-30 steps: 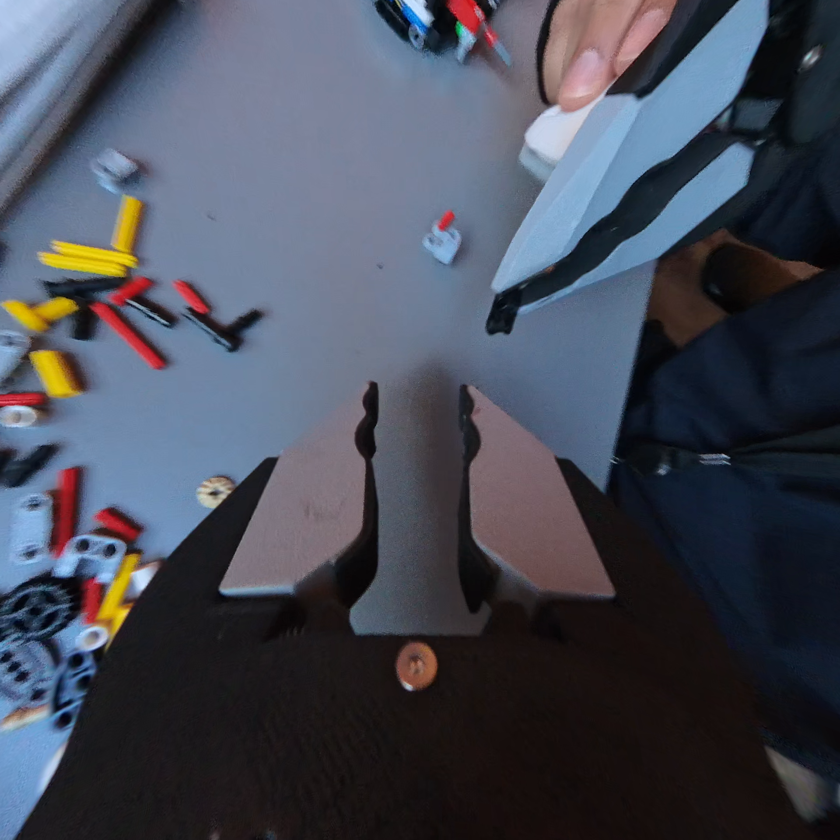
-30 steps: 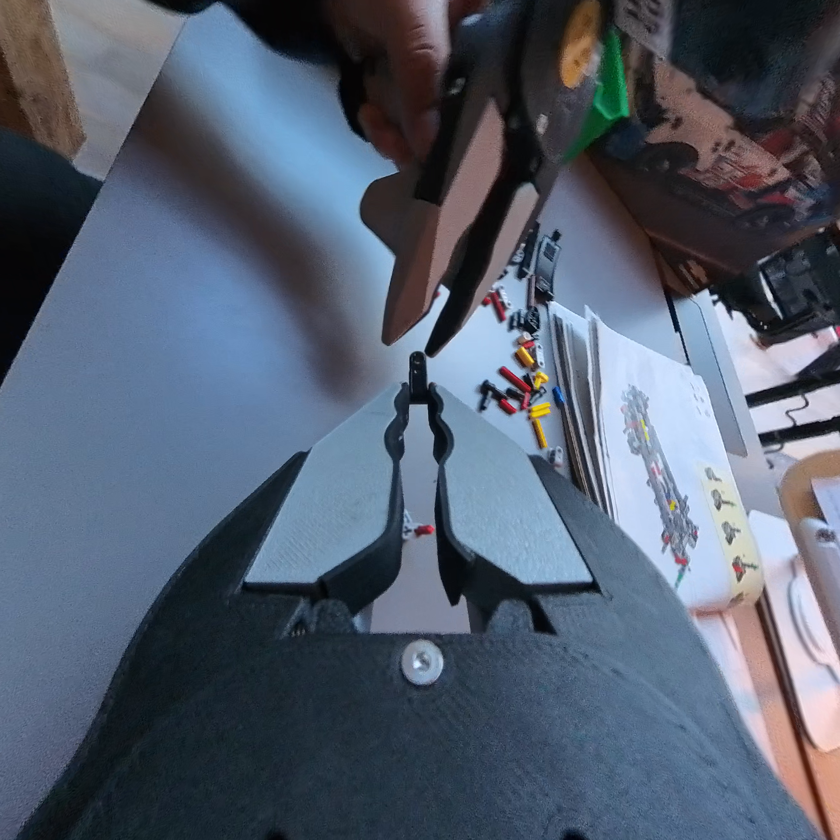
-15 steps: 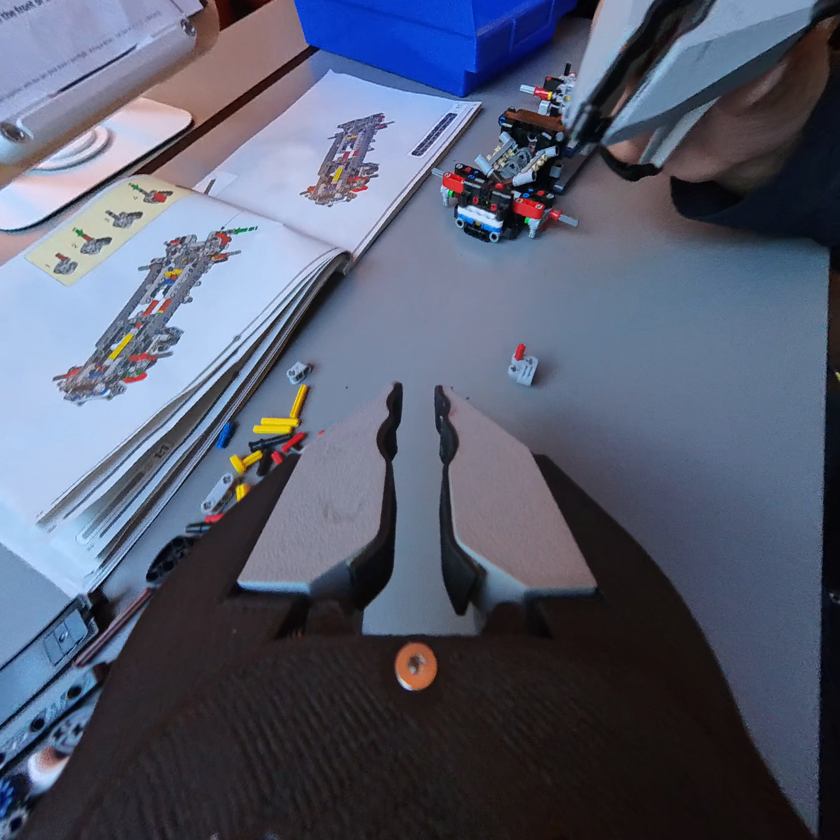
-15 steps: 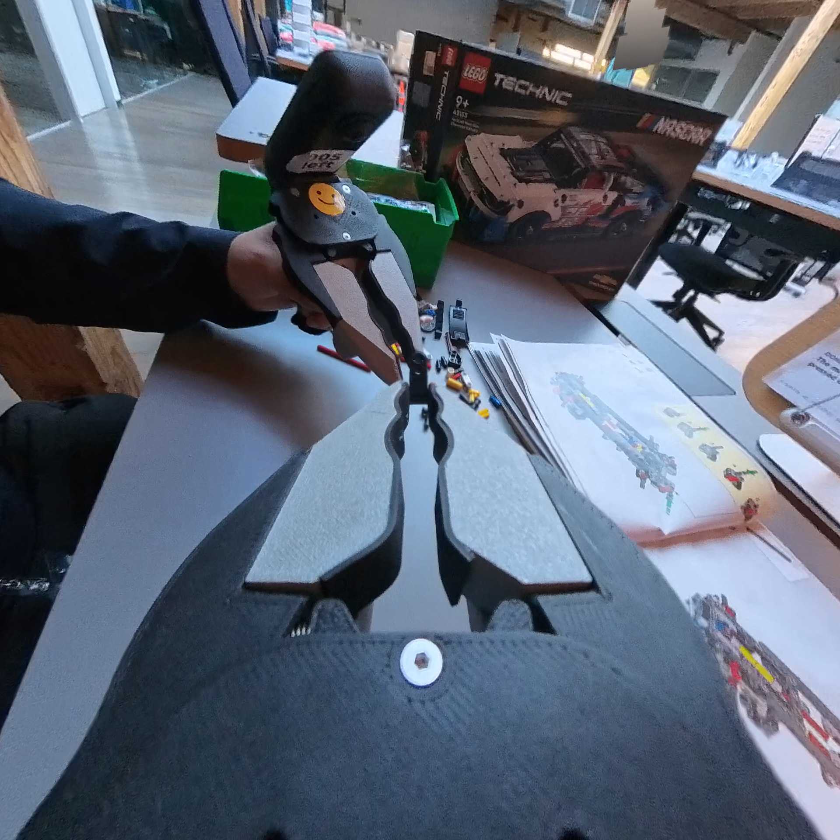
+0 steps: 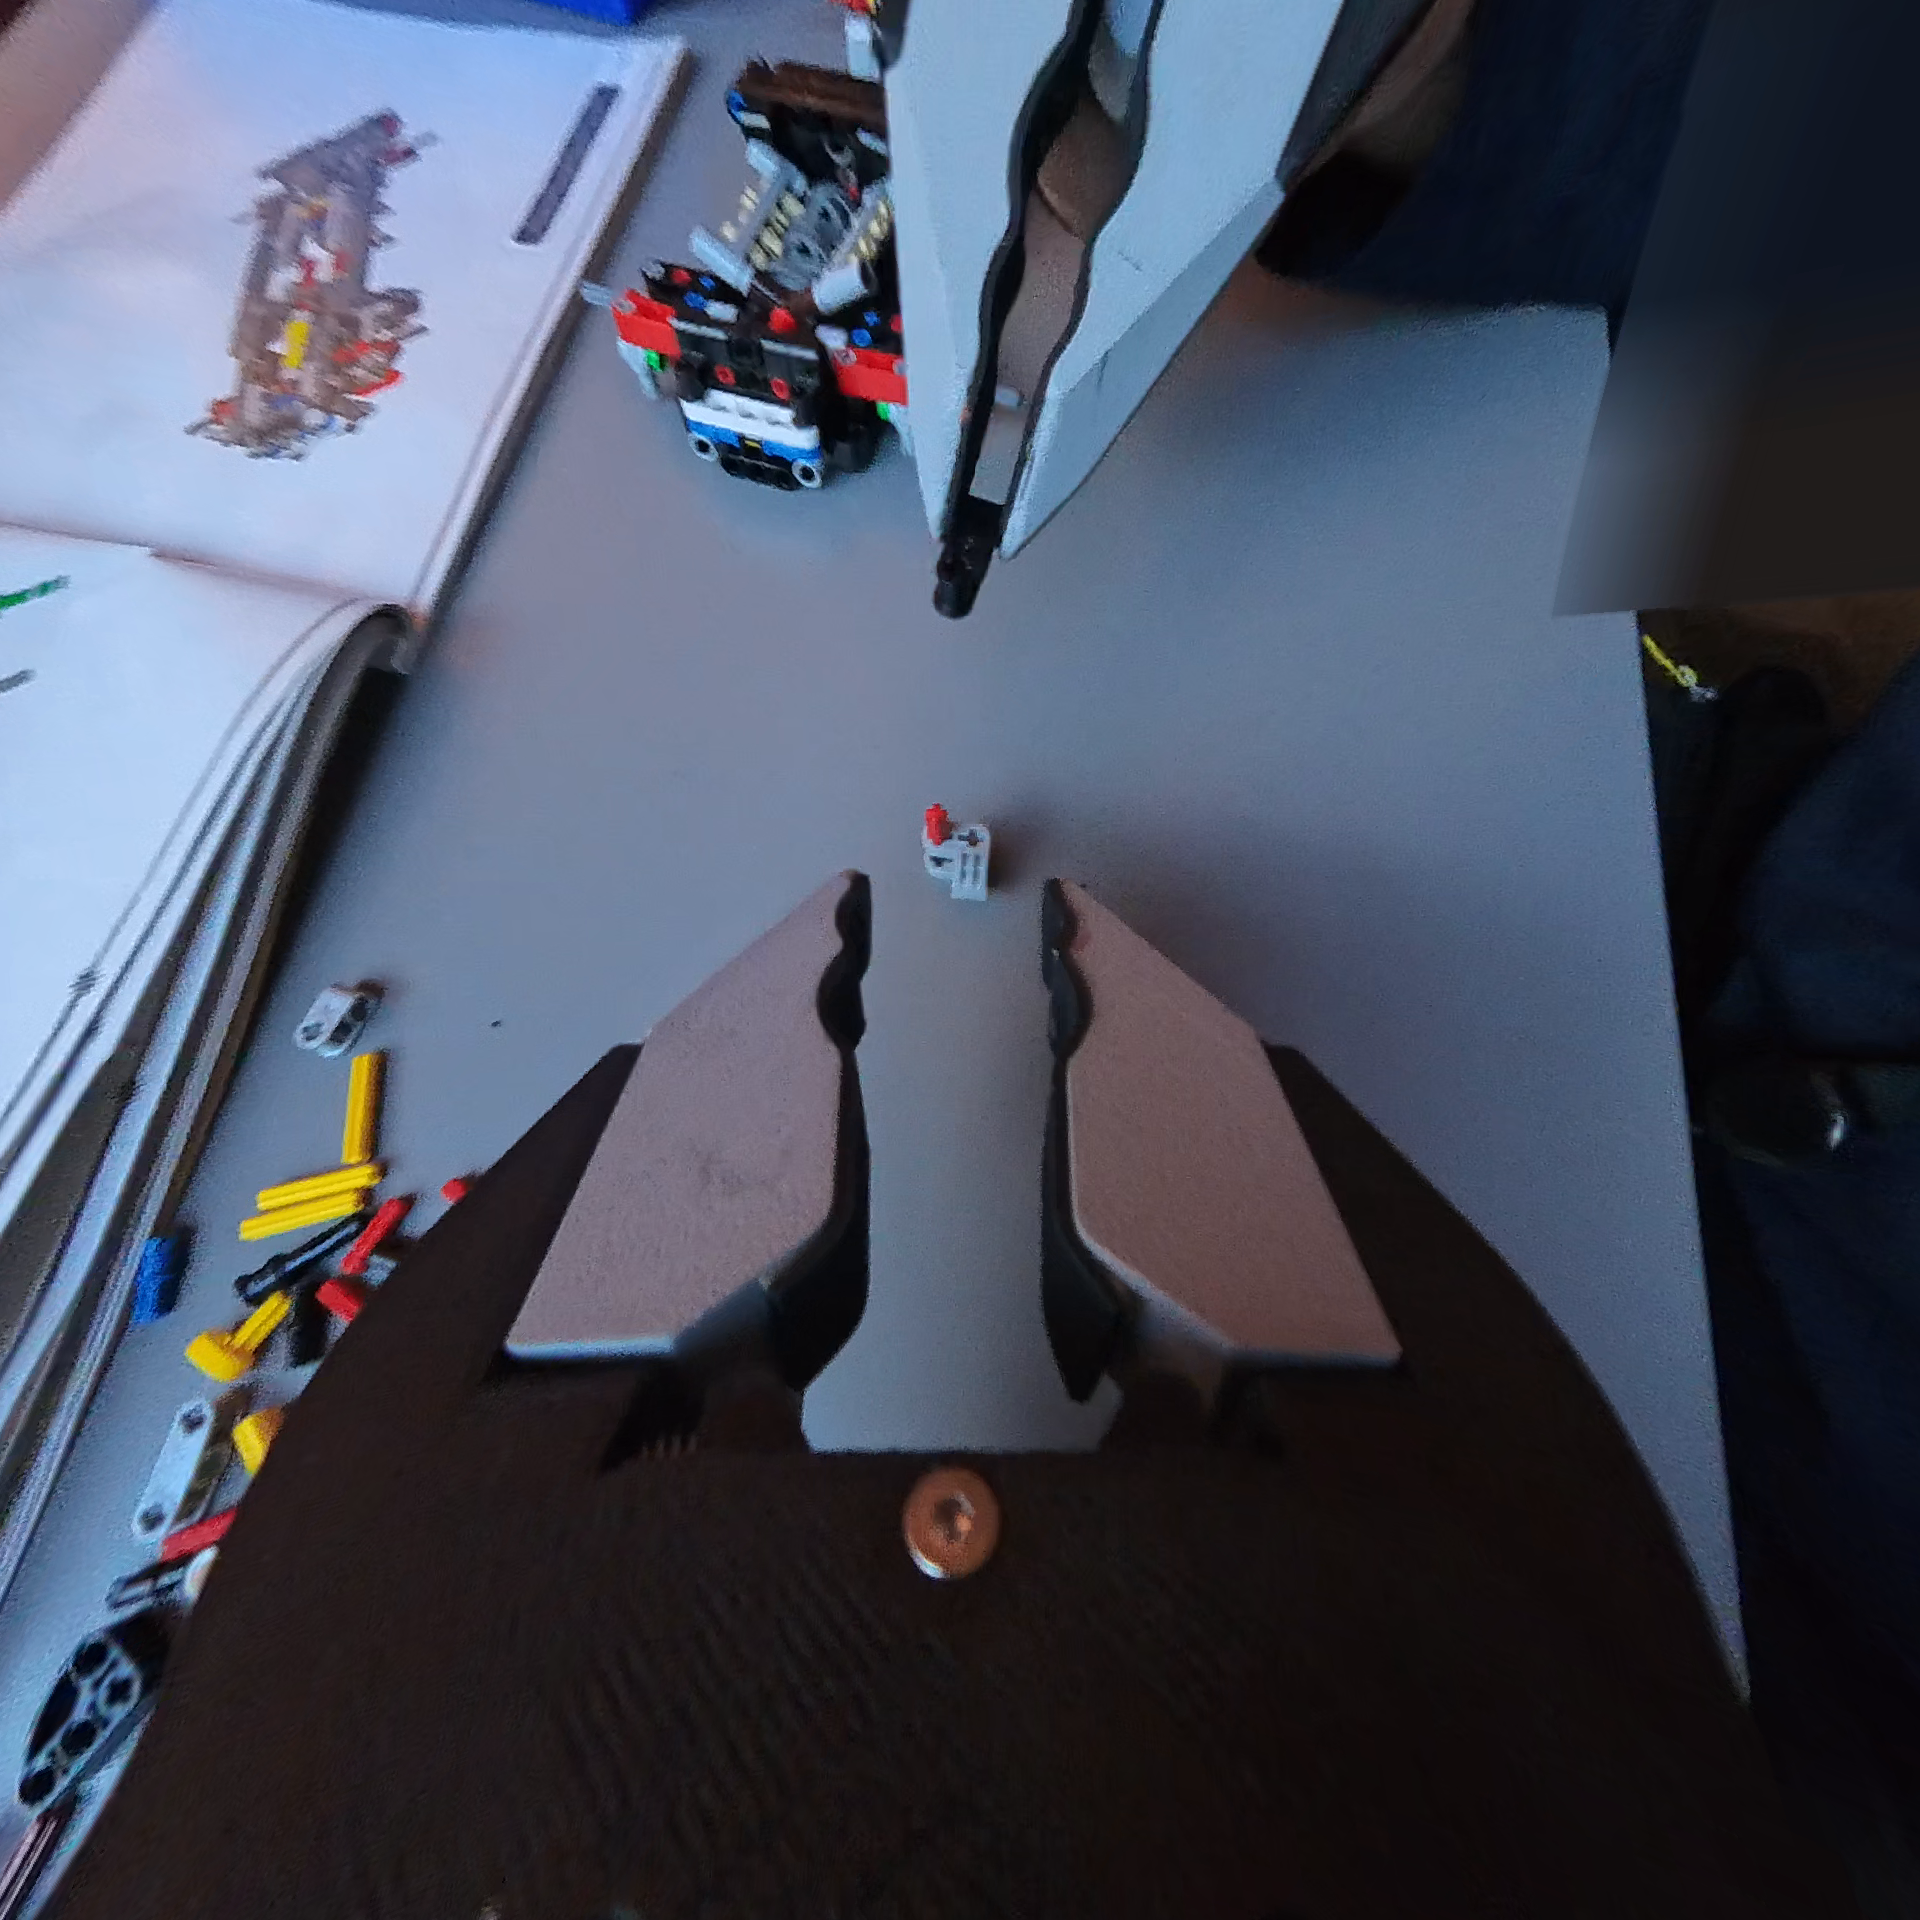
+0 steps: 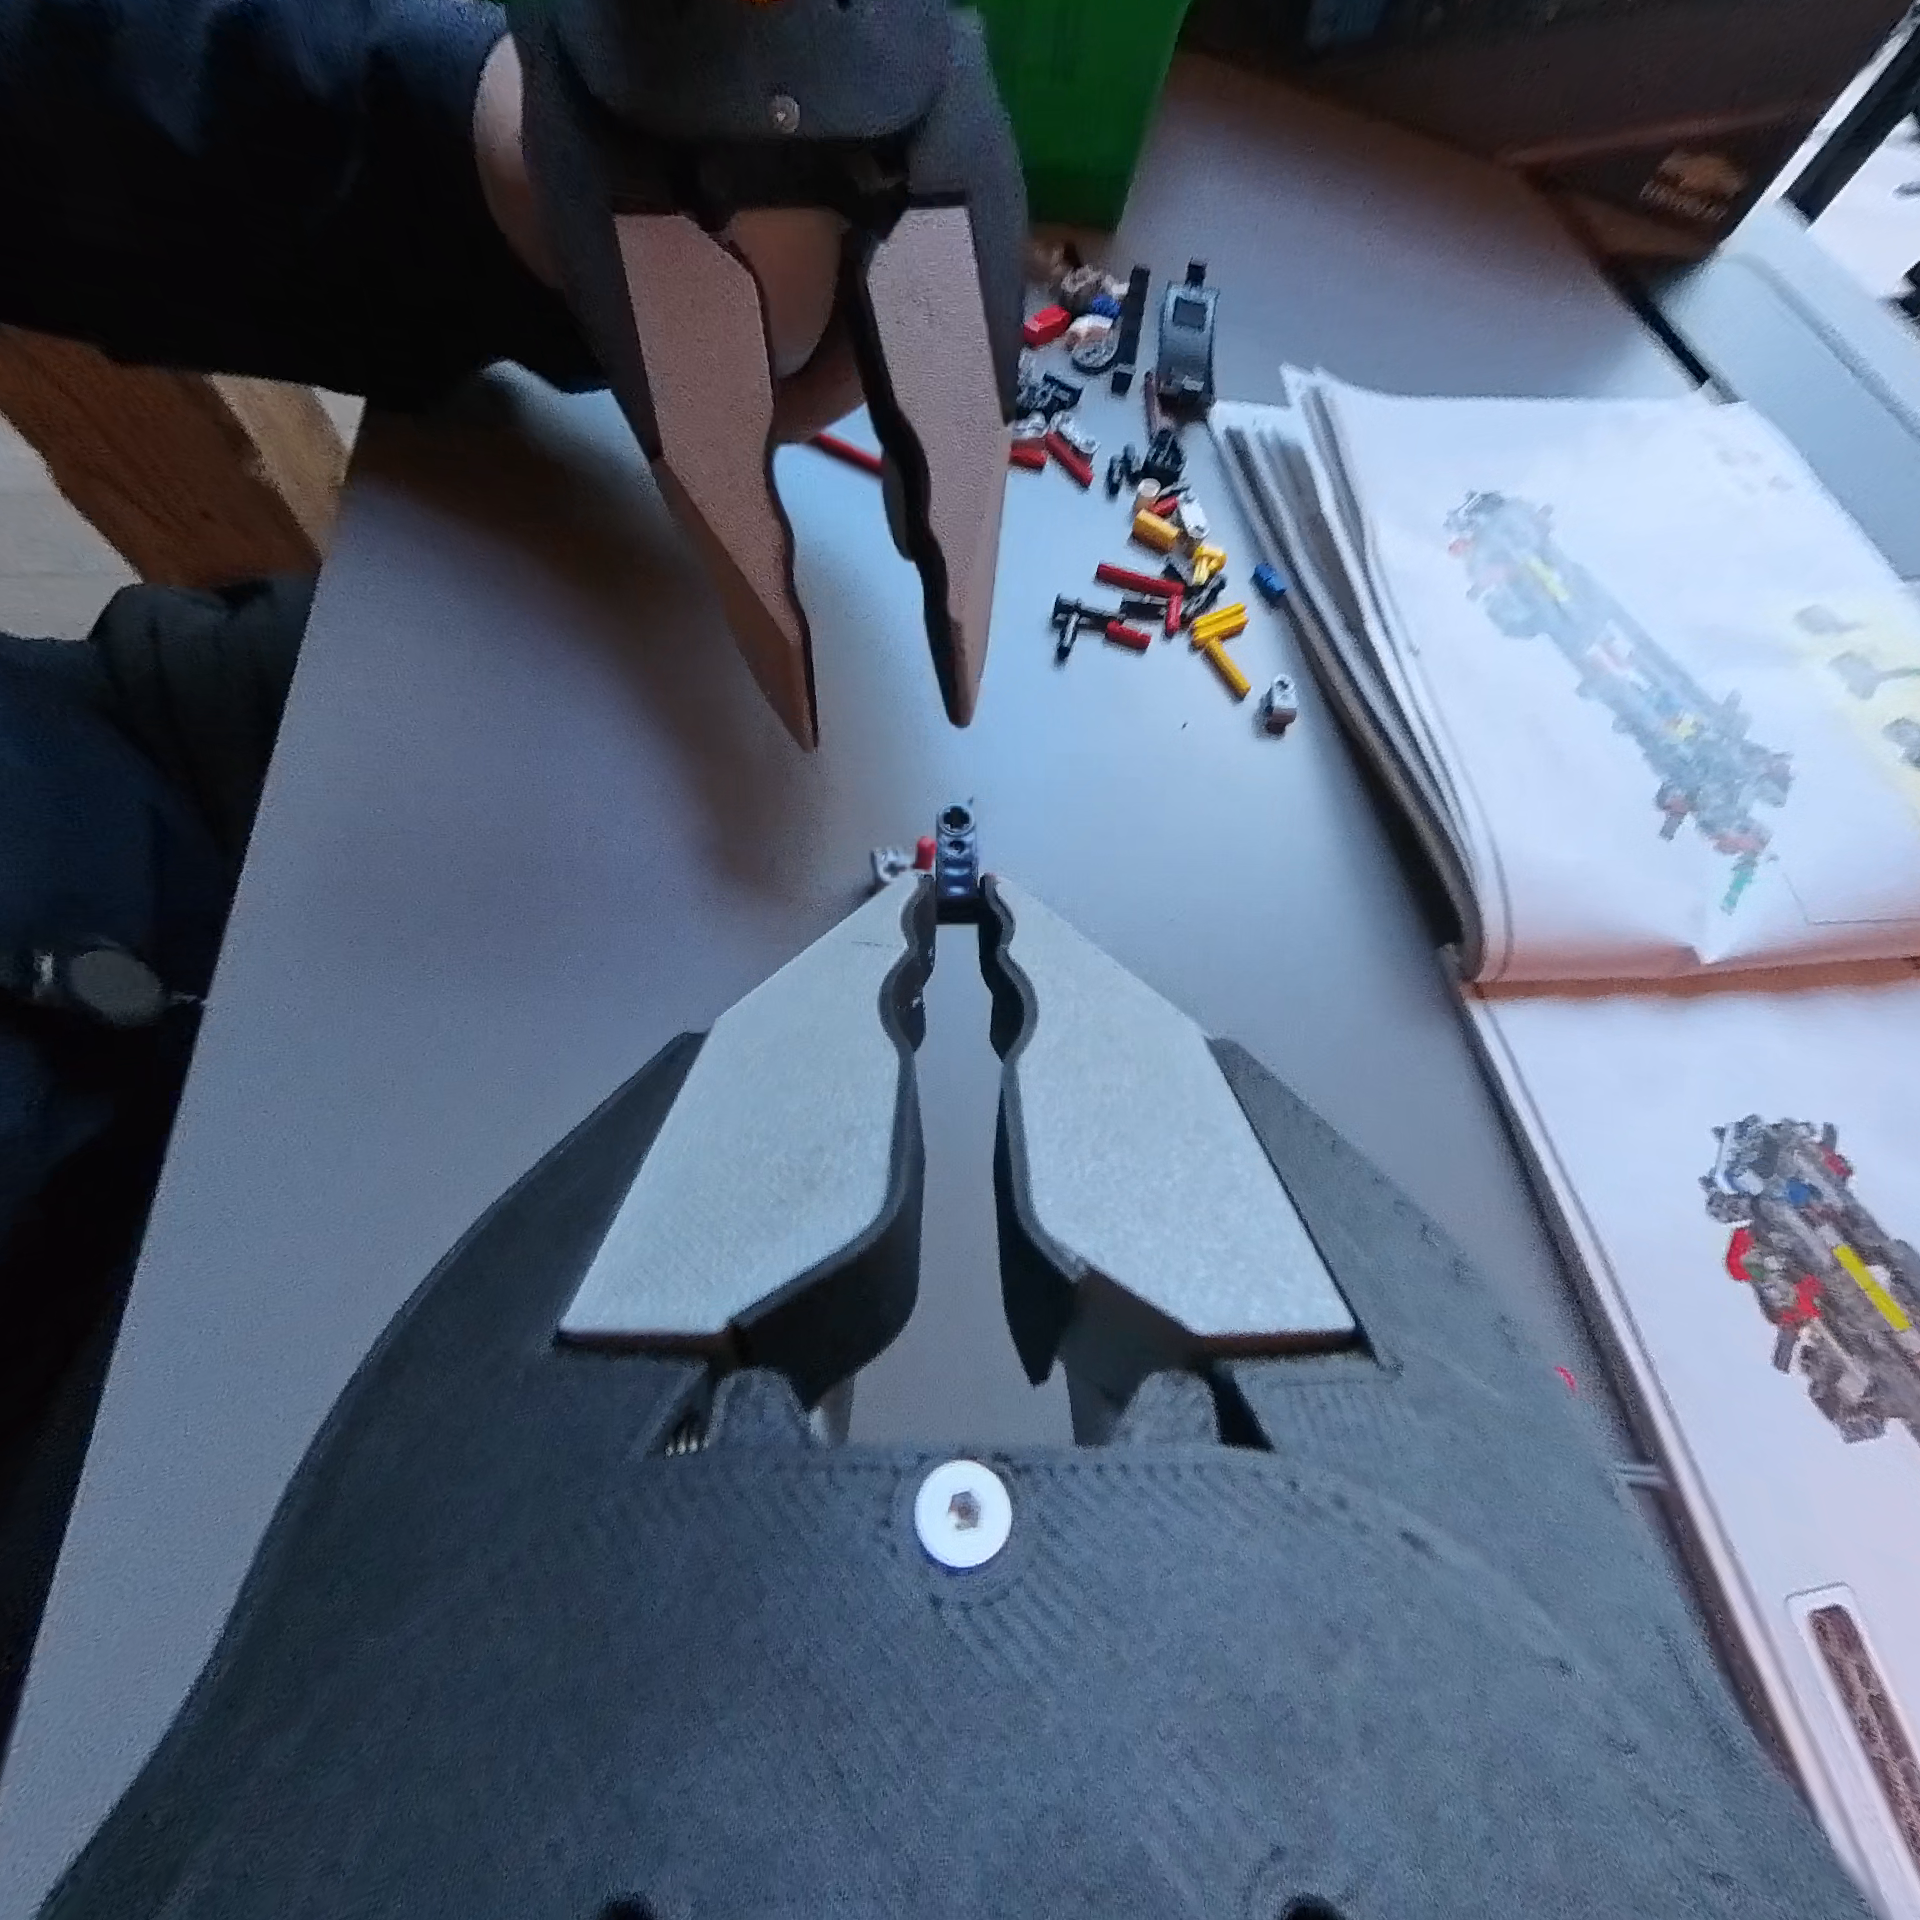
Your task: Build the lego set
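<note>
Small black connector piece [image 6: 957,868] is pinched in the right gripper [image 6: 954,896] jaws, above the table [image 5: 1299,727]. Left gripper [image 5: 954,883] has swung back down, jaws reopened and empty, right by a little grey-and-red piece [image 5: 958,854].

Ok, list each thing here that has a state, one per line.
Left gripper: open, nothing held, above the table.
Right gripper: shut on a small black connector piece.
Grey piece with red pin: loose on the table, just ahead of the left fingertips.
Instruction booklet: lying open.
Part-built model: on the table, unfinished.
</note>
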`<action>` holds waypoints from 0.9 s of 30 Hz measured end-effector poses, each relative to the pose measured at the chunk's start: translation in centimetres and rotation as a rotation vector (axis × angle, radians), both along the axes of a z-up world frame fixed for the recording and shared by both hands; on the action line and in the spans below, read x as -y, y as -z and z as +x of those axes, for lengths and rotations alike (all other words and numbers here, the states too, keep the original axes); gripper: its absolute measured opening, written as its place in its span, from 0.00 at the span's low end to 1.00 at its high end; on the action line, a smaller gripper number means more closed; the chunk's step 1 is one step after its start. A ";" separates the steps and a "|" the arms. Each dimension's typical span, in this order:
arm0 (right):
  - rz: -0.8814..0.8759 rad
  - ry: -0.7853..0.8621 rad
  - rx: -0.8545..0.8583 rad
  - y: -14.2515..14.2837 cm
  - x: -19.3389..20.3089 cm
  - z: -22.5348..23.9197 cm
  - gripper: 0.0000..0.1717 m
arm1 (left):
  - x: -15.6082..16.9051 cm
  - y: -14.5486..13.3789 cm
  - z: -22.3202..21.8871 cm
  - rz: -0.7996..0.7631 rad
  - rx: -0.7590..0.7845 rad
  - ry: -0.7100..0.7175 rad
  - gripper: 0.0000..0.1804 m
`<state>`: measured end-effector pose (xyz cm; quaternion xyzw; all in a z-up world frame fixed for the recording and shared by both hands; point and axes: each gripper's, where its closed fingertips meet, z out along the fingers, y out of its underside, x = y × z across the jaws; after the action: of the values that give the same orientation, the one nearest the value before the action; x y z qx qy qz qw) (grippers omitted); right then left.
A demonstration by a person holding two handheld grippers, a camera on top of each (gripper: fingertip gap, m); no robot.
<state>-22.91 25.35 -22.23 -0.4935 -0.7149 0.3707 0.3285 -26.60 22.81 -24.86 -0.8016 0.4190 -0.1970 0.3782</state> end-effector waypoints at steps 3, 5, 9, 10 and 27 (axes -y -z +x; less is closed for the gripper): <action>0.000 -0.005 0.052 1.0 0.1 0.2 0.02 | -0.4 1.5 0.6 -0.052 -0.063 0.027 0.17; 0.002 0.000 0.075 1.5 0.1 0.1 0.03 | -0.8 2.3 0.7 -0.077 -0.094 0.034 0.17; -0.008 0.013 0.135 2.9 0.2 -0.1 0.03 | -1.1 2.9 0.9 -0.117 -0.101 0.053 0.17; -0.007 0.017 0.150 3.2 0.2 -0.1 0.03 | -1.1 2.9 1.0 -0.122 -0.101 0.058 0.16; 0.019 0.055 0.079 2.8 -1.0 -0.9 0.03 | -0.8 3.7 0.5 -0.075 -0.086 0.068 0.19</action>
<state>-23.77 26.33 -25.01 -0.5239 -0.7171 0.3350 0.3149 -26.06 23.63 -28.58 -0.8082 0.4542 -0.1907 0.3228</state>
